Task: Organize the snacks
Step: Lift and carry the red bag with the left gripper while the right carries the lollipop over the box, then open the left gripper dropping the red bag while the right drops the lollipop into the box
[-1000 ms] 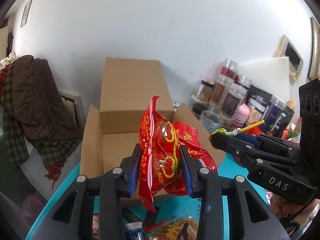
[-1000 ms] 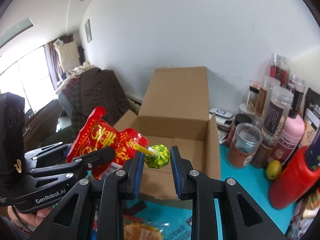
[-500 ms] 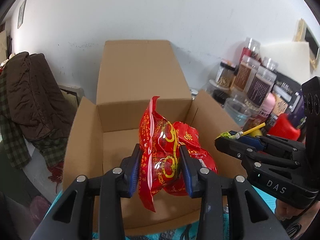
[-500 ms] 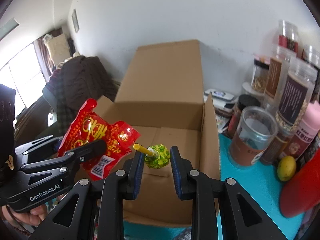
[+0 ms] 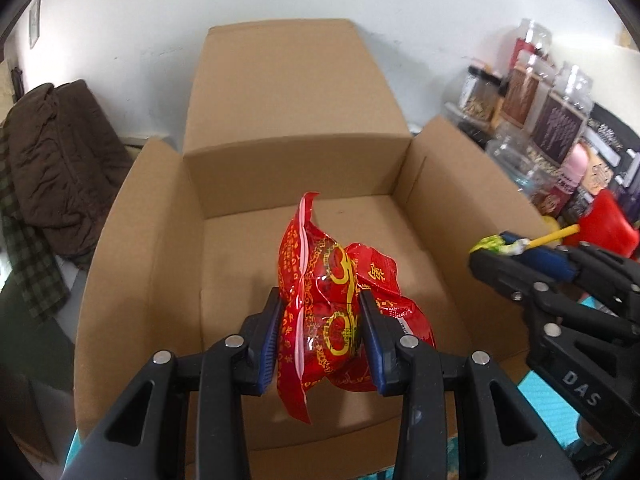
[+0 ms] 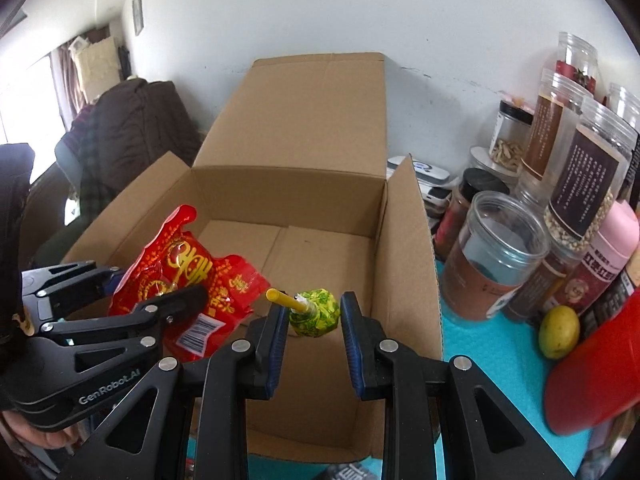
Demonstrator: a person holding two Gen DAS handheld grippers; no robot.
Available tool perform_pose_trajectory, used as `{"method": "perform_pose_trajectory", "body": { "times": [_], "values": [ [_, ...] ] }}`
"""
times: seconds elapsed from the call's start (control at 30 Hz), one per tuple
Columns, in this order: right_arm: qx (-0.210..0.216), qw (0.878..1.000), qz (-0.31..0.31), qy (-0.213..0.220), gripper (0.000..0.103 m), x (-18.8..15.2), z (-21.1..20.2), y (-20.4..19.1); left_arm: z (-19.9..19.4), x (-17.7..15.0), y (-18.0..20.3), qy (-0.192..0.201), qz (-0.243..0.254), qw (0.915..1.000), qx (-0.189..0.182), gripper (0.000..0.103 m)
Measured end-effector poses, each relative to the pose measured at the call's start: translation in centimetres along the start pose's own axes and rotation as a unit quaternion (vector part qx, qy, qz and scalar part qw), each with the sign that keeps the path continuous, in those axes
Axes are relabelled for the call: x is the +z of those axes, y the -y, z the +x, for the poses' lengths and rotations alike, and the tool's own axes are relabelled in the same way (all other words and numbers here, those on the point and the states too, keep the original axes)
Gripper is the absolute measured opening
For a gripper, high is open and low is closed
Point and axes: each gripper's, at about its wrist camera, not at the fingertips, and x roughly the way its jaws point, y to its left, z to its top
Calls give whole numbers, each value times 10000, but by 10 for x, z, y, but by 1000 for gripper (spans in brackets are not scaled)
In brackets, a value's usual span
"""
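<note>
The open cardboard box [image 5: 160, 264] fills mid-frame, its floor bare; above it the left gripper [image 5: 320, 332] pinches a crinkled red snack packet [image 5: 332, 312]; the right gripper [image 6: 314, 316] clamps a green-wrapped lollipop [image 6: 316, 312]; only the right view shows the clear jar [image 6: 496, 256], lower right.

Two black hand-held grippers with blue pads point downward side by side. The left gripper [image 5: 320, 324] has its jaws clamped on a red snack bag [image 5: 332, 304]. The right gripper [image 6: 313, 318] pinches a green-wrapped lollipop [image 6: 316, 312], its yellow stick angled toward the left gripper.
</note>
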Motion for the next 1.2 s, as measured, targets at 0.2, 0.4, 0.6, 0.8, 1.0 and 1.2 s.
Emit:
{"method": "perform_pose_trajectory", "body": {
  "times": [0.2, 0.4, 0.6, 0.8, 1.0, 1.2],
  "values": [
    [-121, 9999, 0, -104, 27, -2, 0, -1, 7, 1, -5, -268, -121, 9994, 205, 37],
    [-224, 9995, 15, -214, 29, -2, -2, -4, 0, 2, -3, -145, -65, 9971, 740, 50],
    [-206, 9994, 94, -267, 32, -2, -7, -5, -18, 5, -4, 10, -80, 9972, 745, 59],
    [-221, 9996, 80, -151, 32, 4, -26, -9, -48, 7, -5, 224, -142, 9969, 746, 59],
    [-240, 9996, 44, 122, 32, 11, -58, -17, -85, 7, -6, 537, -157, 9956, 747, 59],
    [-253, 9988, 10, 424, 38, 15, -96, -27, -127, 3, -7, 876, -220, 9938, 642, 59]
  ]
}}
